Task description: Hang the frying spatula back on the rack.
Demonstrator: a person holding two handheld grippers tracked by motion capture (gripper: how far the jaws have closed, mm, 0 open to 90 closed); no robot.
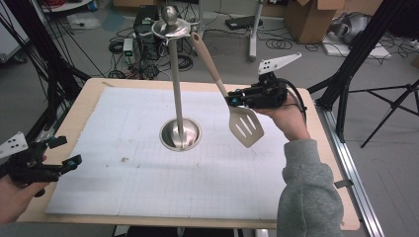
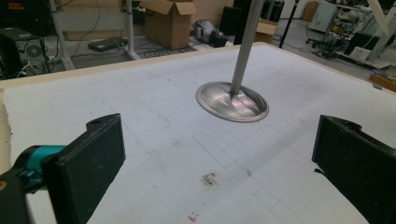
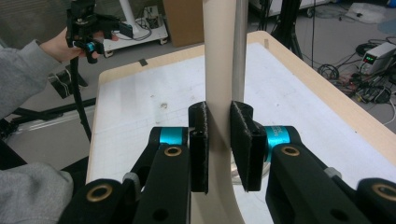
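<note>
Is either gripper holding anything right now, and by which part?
The right gripper grips the spatula by its handle, just above the blade. The left gripper holds nothing.

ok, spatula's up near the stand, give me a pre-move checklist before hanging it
1. Right claw shut on spatula handle: ok.
2. Spatula lifted off the table: ok.
3. Handle top at the rack ring of the stand: close; hooked or not, cannot tell.
4. Stand upright, base flat: ok.
5. Left claw open, holding nothing, away from stand: ok.
</note>
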